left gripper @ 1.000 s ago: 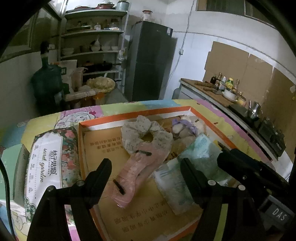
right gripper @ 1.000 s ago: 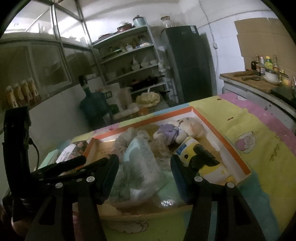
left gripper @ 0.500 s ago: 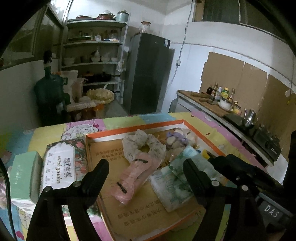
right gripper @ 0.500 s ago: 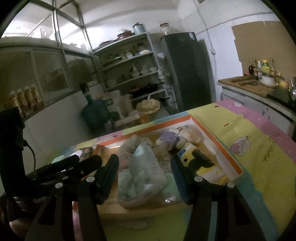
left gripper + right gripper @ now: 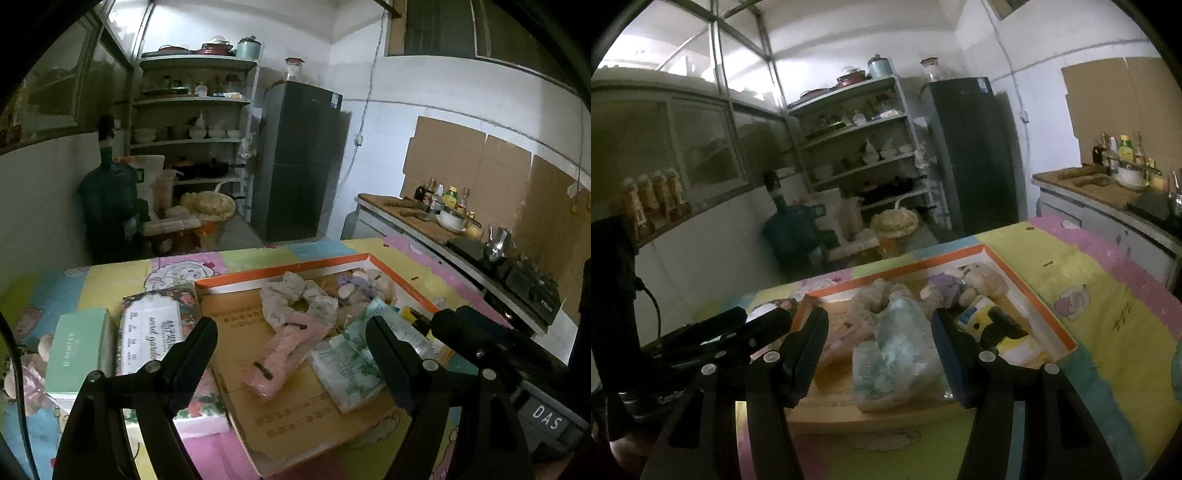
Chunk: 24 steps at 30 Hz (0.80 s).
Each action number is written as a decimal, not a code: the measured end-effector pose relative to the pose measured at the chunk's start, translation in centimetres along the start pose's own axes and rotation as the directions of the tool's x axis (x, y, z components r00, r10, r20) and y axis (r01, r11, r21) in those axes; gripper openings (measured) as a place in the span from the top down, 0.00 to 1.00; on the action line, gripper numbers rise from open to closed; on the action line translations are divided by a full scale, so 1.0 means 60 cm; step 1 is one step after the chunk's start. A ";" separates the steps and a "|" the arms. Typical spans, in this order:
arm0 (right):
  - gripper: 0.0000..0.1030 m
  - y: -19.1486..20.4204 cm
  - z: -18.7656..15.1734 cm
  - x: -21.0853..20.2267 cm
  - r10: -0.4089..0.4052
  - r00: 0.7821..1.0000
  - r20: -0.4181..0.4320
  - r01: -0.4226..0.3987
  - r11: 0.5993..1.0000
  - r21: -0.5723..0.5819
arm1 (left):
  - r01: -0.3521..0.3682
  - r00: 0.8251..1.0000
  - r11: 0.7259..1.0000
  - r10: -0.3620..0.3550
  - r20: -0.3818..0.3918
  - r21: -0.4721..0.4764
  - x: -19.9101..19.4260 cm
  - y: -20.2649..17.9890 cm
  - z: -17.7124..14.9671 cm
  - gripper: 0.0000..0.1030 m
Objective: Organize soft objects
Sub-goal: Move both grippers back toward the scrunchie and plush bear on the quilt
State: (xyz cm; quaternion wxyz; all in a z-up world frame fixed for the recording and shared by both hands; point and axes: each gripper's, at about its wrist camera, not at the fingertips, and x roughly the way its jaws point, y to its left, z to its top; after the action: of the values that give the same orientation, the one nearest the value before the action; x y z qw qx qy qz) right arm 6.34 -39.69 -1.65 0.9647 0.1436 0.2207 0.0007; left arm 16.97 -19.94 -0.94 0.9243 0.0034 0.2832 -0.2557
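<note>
The soft things lie in a flat box with an orange rim [image 5: 291, 264] on a table with a bright cartoon cloth [image 5: 110, 277]. A pink pack [image 5: 284, 350] lies in the middle of the box. A flowery hair band [image 5: 295, 299] touches it at 12 o'clock. A green and white tissue pack [image 5: 351, 365] lies just beside it at 3 o'clock. A small plush toy [image 5: 975, 282] sits at 1 o'clock, in the far corner. A yellow thing [image 5: 979, 314] lies near the toy.

The left claw [image 5: 291, 325] hangs over the pink pack. Its jaws have just been opening and now stand very wide, with nothing in them.

The right claw [image 5: 880, 314] is partway open. The tissue pack shows between its fingers, but there is a gap on the left side, so it is not squeezed.

Outside the box, at 9 o'clock, lie a flowery bag [image 5: 155, 336] and a pale green carton [image 5: 77, 350]. Far behind stand shelves [image 5: 192, 140] and a dark fridge [image 5: 299, 158].
</note>
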 end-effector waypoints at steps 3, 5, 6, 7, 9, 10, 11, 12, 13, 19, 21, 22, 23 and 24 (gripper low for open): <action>0.42 0.010 0.000 -0.006 0.007 1.000 0.004 -0.007 1.000 -0.010 | -0.007 1.000 1.000 0.007 0.011 0.001 -0.011 0.003 0.000 0.20; 0.42 0.018 0.001 -0.008 0.012 1.000 0.006 -0.012 1.000 -0.019 | -0.010 1.000 1.000 0.010 0.016 -0.001 -0.019 0.008 -0.002 0.20; 0.42 0.024 0.001 -0.009 0.015 1.000 0.007 -0.015 1.000 -0.024 | -0.012 1.000 1.000 0.012 0.019 -0.002 -0.023 0.011 -0.002 0.20; 0.42 0.027 0.002 -0.011 0.018 1.000 0.007 -0.018 0.999 -0.028 | -0.014 1.000 1.000 0.014 0.021 -0.004 -0.027 0.014 -0.002 0.20; 0.42 0.036 0.003 -0.013 0.023 1.000 0.009 -0.022 0.999 -0.037 | -0.017 1.000 1.000 0.017 0.025 -0.007 -0.034 0.020 -0.002 0.20; 0.42 0.042 0.003 -0.015 0.025 1.000 0.011 -0.025 0.999 -0.041 | -0.019 0.999 1.000 0.019 0.027 -0.009 -0.038 0.024 -0.002 0.20; 0.42 0.047 0.003 -0.016 0.029 1.000 0.012 -0.028 0.999 -0.045 | -0.022 0.999 1.000 0.022 0.030 -0.010 -0.043 0.028 -0.002 0.20; 0.42 0.053 0.003 -0.017 0.031 0.999 0.013 -0.030 0.998 -0.050 | -0.023 0.999 1.000 0.024 0.032 -0.011 -0.045 0.032 -0.002 0.20; 0.42 0.058 0.004 -0.017 0.033 0.999 0.014 -0.032 0.998 -0.054 | -0.026 0.999 1.000 0.027 0.035 -0.013 -0.050 0.036 -0.003 0.20; 0.42 0.094 0.005 -0.023 0.055 0.998 0.025 -0.052 0.995 -0.083 | -0.046 0.998 0.999 0.048 0.052 -0.026 -0.072 0.063 -0.005 0.20; 0.42 0.106 0.004 -0.022 0.062 0.998 0.026 -0.059 0.994 -0.092 | -0.053 0.997 0.998 0.055 0.058 -0.036 -0.081 0.076 -0.006 0.20; 0.42 0.113 0.003 -0.021 0.066 0.998 0.024 -0.064 0.993 -0.098 | -0.055 0.996 0.998 0.058 0.061 -0.040 -0.083 0.081 -0.008 0.20; 0.42 0.119 0.003 -0.019 0.071 0.997 0.022 -0.068 0.992 -0.102 | -0.059 0.996 0.997 0.062 0.063 -0.045 -0.087 0.089 -0.008 0.20; 0.41 0.128 0.002 -0.017 0.077 0.997 0.021 -0.074 0.991 -0.108 | -0.065 0.995 0.997 0.068 0.067 -0.051 -0.092 0.098 -0.010 0.20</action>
State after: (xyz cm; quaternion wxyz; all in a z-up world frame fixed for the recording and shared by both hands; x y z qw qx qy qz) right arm 5.92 -32.42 0.99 0.9730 0.0998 0.2027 0.0473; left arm 15.54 -12.11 0.66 0.9413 -0.0186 0.2573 -0.2178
